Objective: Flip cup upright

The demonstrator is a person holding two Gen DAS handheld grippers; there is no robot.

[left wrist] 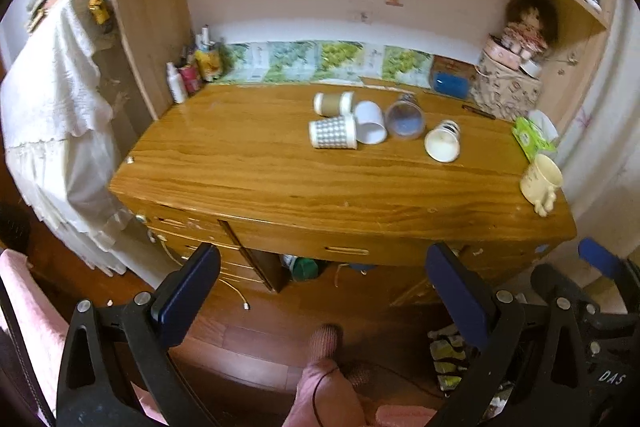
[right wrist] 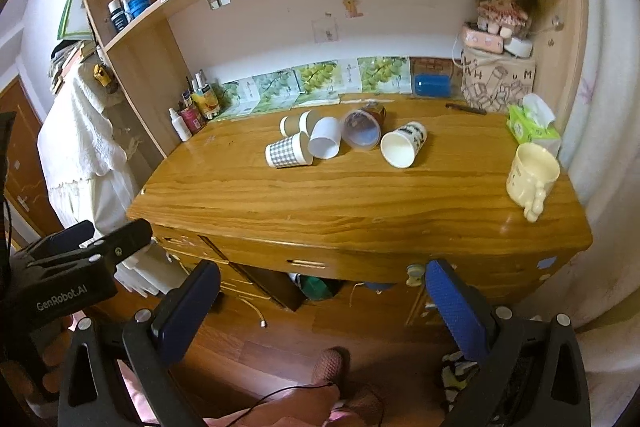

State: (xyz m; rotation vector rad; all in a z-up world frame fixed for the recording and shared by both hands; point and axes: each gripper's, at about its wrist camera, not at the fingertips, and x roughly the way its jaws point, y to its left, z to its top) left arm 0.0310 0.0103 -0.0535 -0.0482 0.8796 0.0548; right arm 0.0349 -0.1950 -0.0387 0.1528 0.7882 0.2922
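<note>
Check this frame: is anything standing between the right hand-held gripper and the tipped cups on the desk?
Nothing visible does. The right hand-held gripper is open, short of the desk, and bare wood lies before the tipped cups. The cream mug stands off at the right edge.

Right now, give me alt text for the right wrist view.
Five cups lie tipped on a wooden desk: brown-sleeved cup, checked cup, white cup, clear cup, patterned cup. The open right gripper hovers before the desk; a cream mug stands right.

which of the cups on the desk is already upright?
Only the cream mug with the handle, alone at the desk's right end by the tissue box. The five cups clustered mid-desk all lie on their sides.
</note>
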